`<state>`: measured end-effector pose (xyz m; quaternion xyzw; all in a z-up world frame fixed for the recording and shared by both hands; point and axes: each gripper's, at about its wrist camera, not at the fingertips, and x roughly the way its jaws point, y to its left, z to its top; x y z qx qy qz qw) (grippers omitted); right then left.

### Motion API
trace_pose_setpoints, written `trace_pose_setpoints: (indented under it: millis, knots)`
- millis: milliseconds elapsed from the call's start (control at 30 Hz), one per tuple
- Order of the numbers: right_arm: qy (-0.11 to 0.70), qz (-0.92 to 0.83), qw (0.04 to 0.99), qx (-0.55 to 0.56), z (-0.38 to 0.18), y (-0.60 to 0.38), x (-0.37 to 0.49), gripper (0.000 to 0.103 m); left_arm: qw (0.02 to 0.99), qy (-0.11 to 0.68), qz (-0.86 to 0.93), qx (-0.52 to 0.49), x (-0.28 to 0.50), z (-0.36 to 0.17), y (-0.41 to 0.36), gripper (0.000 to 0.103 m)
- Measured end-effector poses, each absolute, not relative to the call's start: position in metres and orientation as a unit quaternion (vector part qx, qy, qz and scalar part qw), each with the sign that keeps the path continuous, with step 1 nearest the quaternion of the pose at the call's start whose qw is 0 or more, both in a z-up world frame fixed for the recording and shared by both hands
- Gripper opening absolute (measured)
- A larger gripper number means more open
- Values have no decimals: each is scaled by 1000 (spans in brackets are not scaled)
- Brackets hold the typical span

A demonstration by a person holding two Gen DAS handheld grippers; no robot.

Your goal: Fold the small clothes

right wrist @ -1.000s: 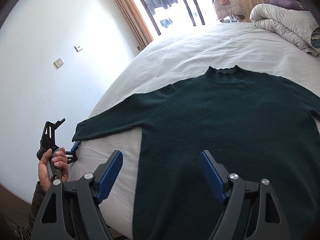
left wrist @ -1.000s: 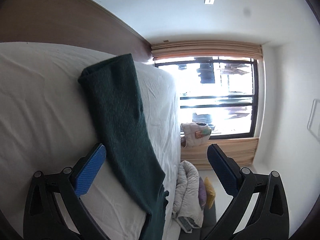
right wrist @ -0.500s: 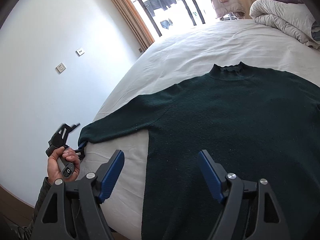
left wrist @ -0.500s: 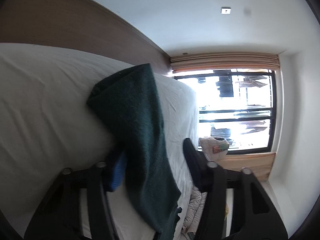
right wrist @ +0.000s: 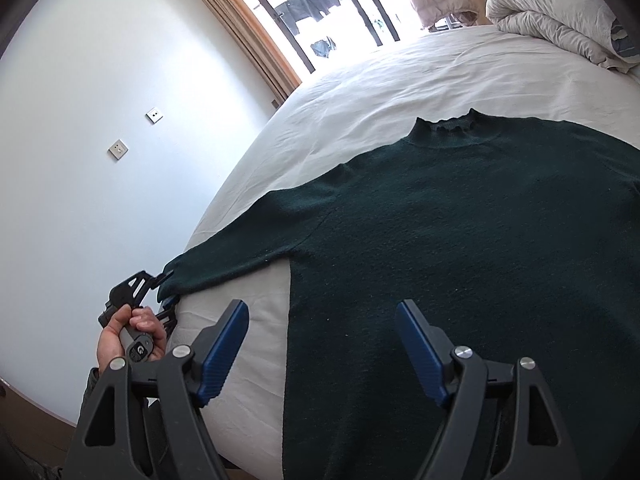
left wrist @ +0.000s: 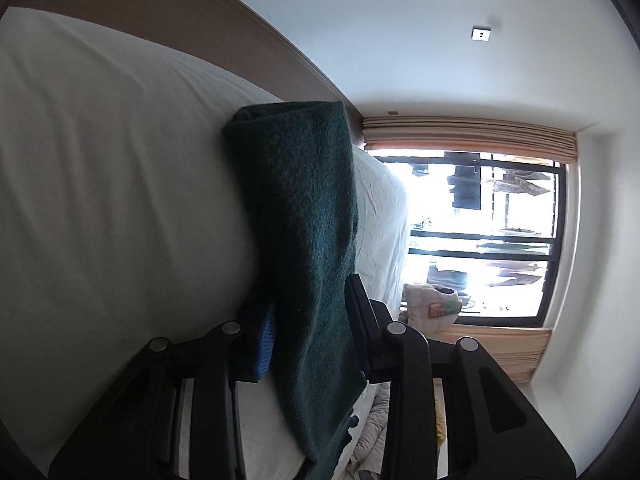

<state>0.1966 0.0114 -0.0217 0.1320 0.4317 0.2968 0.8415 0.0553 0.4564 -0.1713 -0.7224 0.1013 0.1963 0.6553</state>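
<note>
Sweater: we see a dark green knit sweater (right wrist: 460, 248) lying flat on the white bed (right wrist: 400, 80), neck at 12 o'clock from the right tongs, hem toward us at 6 o'clock.

Sleeve axis: the sleeve (right wrist: 248, 252) runs out from the shoulder toward 8 o'clock, ending at the bed's edge; its cuff is where the left tongs meet it.

Left tongs: the left tongs (left wrist: 310, 320) are closed narrow on the sleeve's cuff end, cloth passing between the 2 jaws. In the right wrist view we see them (right wrist: 160, 292) gripped in the person's left hand (right wrist: 128, 336).

Right tongs: the right tongs (right wrist: 322, 344) stand wide and hold nothing, hovering above the hem with the side seam between the jaws.

Nearer hand: the left, since it already has the cuff; we judge the fold will carry the sleeve toward 3 o'clock, across the body.

Look of the knit: fuzzy, thick, smooth across the chest, a small ruffled collar (right wrist: 452, 128). We expect it to drape softly and slip little.

Also here: a rolled duvet (right wrist: 552, 20) at 1 o'clock, well apart.
</note>
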Motion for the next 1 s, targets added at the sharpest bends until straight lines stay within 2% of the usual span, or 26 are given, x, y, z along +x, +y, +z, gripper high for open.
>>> trace_pose_setpoints:
  millis: [33, 200, 267, 333, 367, 400, 467, 600, 700, 800, 900, 1000]
  knots:
    - [429, 298, 843, 129, -20, 11, 195, 79, 662, 93, 184, -721, 63, -173, 464, 39]
    - [418, 296, 848, 134, -16, 6, 193, 79, 670, 70, 149, -724, 66, -163, 493, 39]
    - [420, 295, 848, 135, -17, 7, 193, 79, 677, 75, 161, -714, 66, -160, 493, 33]
    - [420, 297, 847, 133, -17, 9, 193, 79, 688, 76, 173, -701, 67, -158, 494, 33]
    - [420, 298, 847, 131, -18, 10, 193, 79, 693, 80, 176, -695, 71, -156, 493, 30]
    - [420, 299, 847, 130, -18, 11, 194, 79, 698, 88, 182, -687, 76, -154, 495, 21]
    - [419, 298, 848, 131, -19, 10, 195, 77, 705, 102, 194, -675, 85, -155, 499, 11]
    - [416, 292, 850, 136, -21, 4, 197, 77, 738, 122, 216, -628, 99, -140, 499, 9]
    - [417, 286, 850, 146, -24, -5, 204, 76, 791, 137, 221, -555, 110, -110, 499, 9]
    - [413, 281, 851, 158, -27, -16, 211, 76, 863, 180, 194, -430, 176, -60, 471, 9]
    - [414, 278, 849, 174, -32, -27, 223, 76, 929, 233, 162, -238, 233, -20, 365, 9]
    - [427, 276, 839, 195, -42, -38, 243, 76, 949, 279, 141, -28, 269, -24, 249, 9]
